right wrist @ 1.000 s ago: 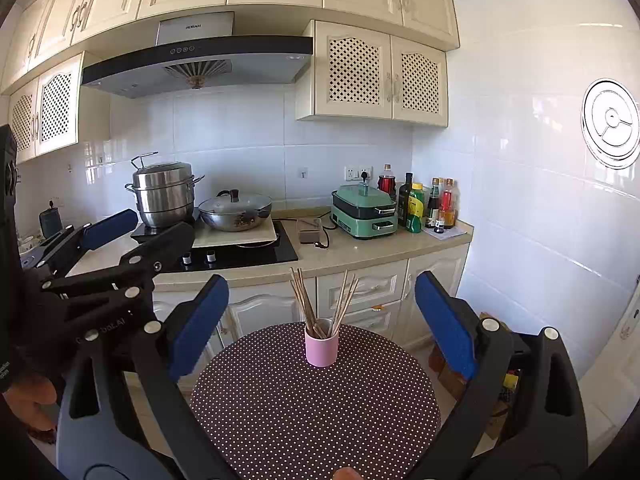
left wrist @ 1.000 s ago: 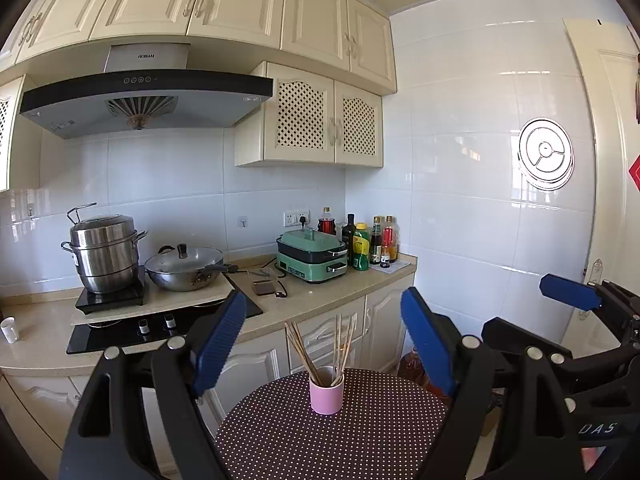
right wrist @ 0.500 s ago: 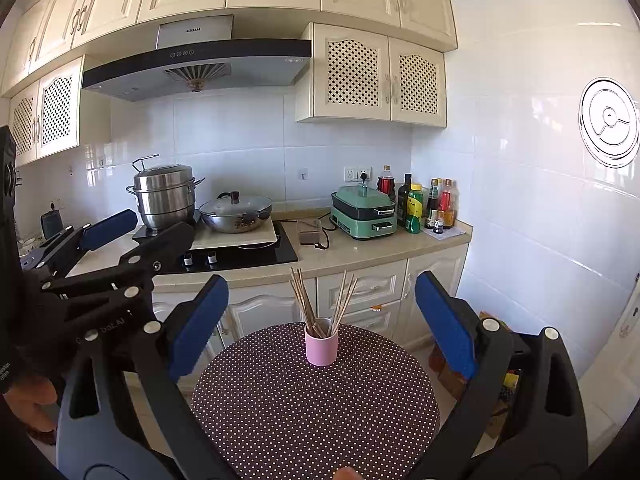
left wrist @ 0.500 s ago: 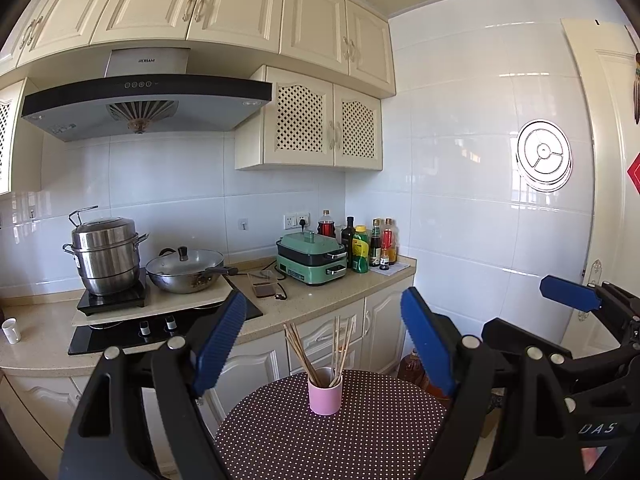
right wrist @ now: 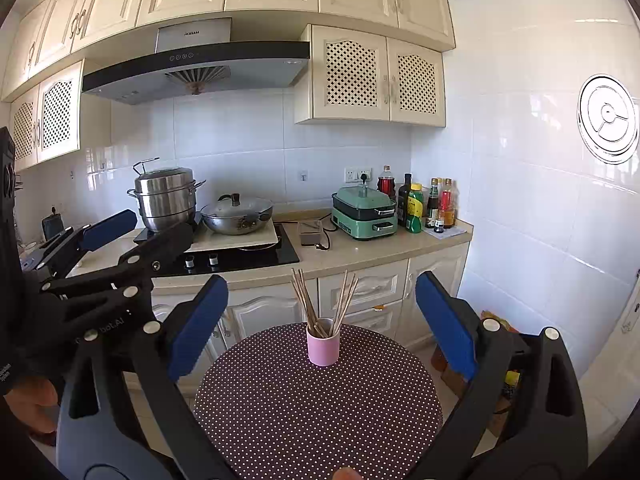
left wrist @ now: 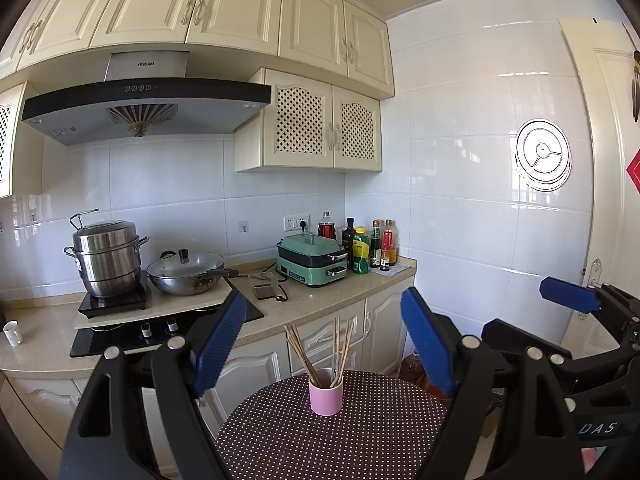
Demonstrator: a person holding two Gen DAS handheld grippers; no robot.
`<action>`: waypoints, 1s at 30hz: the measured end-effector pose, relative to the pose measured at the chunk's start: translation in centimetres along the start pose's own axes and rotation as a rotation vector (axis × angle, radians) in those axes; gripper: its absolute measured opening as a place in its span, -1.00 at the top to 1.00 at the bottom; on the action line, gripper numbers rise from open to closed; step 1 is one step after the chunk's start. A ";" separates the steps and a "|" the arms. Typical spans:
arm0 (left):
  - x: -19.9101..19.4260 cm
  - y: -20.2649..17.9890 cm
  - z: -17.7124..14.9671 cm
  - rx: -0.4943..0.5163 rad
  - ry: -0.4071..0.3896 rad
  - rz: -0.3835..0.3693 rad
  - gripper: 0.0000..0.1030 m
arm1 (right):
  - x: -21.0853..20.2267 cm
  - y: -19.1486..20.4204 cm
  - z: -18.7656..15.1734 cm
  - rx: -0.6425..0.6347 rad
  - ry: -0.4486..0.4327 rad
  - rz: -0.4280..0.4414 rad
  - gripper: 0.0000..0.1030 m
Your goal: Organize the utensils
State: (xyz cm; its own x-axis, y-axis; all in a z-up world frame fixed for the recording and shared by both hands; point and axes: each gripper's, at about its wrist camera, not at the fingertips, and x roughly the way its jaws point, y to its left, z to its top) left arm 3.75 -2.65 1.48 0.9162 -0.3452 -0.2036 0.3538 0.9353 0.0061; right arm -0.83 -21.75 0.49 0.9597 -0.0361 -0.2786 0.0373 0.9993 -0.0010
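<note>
the small pink cylindrical cup (left wrist: 325, 395) stands upright on the round table with the dark brown white-dotted cloth (left wrist: 360, 436), toward the table's far edge. a bundle of thin wooden chopsticks (left wrist: 320, 350) stands in the cup, splayed outward in two groups above the rim.

the left gripper (left wrist: 322, 340) is held above the near side of the table with its blue-padded jaws spread wide and holding nothing; the cup appears between and beyond the two pads, not touching either. the right gripper (right wrist: 320, 320) is likewise above the near side of the table, jaws spread wide and empty, with the cup centred between its pads at a distance. each gripper is visible at the side of the other's view.

behind the table runs a beige stone countertop (right wrist: 360, 252) carrying a stacked stainless steel steamer pot (right wrist: 166, 198), a lidded metal wok (right wrist: 237, 220), a green electric cooker (right wrist: 365, 216) and a row of condiment bottles (right wrist: 428, 204).
</note>
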 end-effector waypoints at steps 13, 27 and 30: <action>-0.1 -0.2 0.0 -0.002 0.002 -0.003 -0.53 | -0.2 0.2 0.0 0.005 0.001 -0.006 -0.81; -0.1 -0.2 -0.2 -0.007 0.002 -0.008 -0.53 | -0.2 0.5 -0.1 0.015 0.008 -0.008 -0.81; 0.1 -0.3 -0.2 -0.008 0.004 -0.007 -0.53 | -0.2 0.5 -0.1 0.020 0.011 -0.012 -0.81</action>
State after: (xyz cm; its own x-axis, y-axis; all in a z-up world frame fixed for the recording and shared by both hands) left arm 3.69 -2.95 1.28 0.9127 -0.3519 -0.2079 0.3591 0.9333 -0.0032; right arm -1.06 -21.19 0.48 0.9559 -0.0484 -0.2897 0.0549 0.9984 0.0144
